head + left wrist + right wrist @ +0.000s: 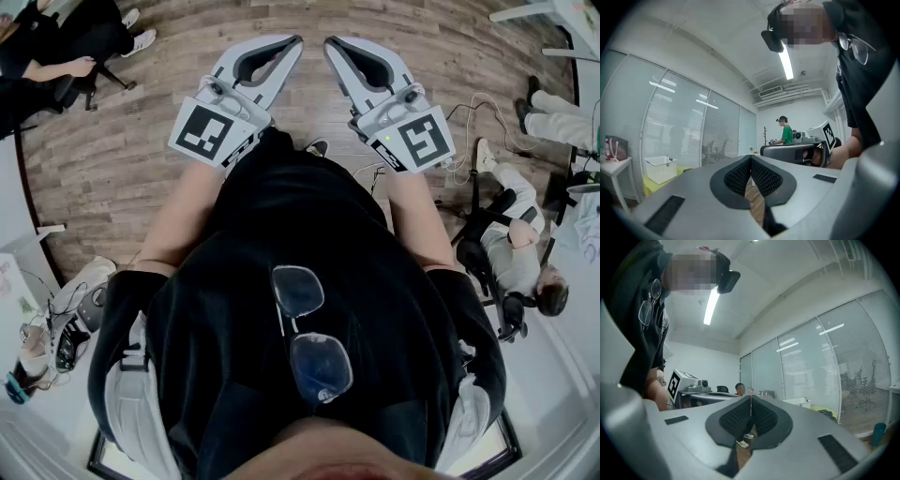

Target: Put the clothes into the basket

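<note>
Left gripper (292,47), right gripper (334,47): level, closed

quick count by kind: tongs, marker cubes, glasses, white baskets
tongs: 2, left tongs and right tongs
marker cubes: 2
glasses: 1
white basket: 1
total: 6

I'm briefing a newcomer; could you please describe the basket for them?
Look along the glass wall with blinds in the left gripper view. At its foot a yellow-green surface carries the basket: white, open-topped, with latticed sides, unlike the plain white table beside it.
</note>
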`<state>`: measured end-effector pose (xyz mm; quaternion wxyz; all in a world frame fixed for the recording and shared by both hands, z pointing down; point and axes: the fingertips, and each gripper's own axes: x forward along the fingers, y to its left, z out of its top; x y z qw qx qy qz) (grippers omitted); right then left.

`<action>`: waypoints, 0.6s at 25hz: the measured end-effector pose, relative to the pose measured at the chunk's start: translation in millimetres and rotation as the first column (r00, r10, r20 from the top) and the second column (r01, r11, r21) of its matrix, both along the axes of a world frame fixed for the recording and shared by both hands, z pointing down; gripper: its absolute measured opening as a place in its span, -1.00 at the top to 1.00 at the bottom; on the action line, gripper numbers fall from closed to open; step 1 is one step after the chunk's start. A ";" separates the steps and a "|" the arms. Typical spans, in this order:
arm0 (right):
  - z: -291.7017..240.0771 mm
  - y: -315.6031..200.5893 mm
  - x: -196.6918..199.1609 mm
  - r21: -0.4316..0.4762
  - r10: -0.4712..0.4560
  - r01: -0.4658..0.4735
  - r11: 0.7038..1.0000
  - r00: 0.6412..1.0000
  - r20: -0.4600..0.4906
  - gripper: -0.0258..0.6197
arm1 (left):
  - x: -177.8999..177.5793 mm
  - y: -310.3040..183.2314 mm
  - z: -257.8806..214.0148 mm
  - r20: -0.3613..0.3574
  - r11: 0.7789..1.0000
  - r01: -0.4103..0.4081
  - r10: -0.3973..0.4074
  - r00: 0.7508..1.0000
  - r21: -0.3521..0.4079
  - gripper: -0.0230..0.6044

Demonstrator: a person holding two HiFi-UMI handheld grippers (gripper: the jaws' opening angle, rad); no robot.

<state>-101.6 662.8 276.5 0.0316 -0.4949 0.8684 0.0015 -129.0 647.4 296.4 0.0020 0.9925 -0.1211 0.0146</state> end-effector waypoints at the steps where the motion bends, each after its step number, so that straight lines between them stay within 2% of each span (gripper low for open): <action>1: -0.4 3.8 1.1 0.003 -0.002 0.002 1.000 1.000 -0.003 0.84 | 0.8 3.5 0.5 0.002 1.000 0.007 -0.007 1.000 0.000 0.89; 15: 16.3 50.6 27.1 -0.031 0.001 -0.001 1.000 1.000 0.001 0.83 | 27.6 49.1 10.5 0.032 1.000 0.020 -0.020 0.999 -0.004 0.89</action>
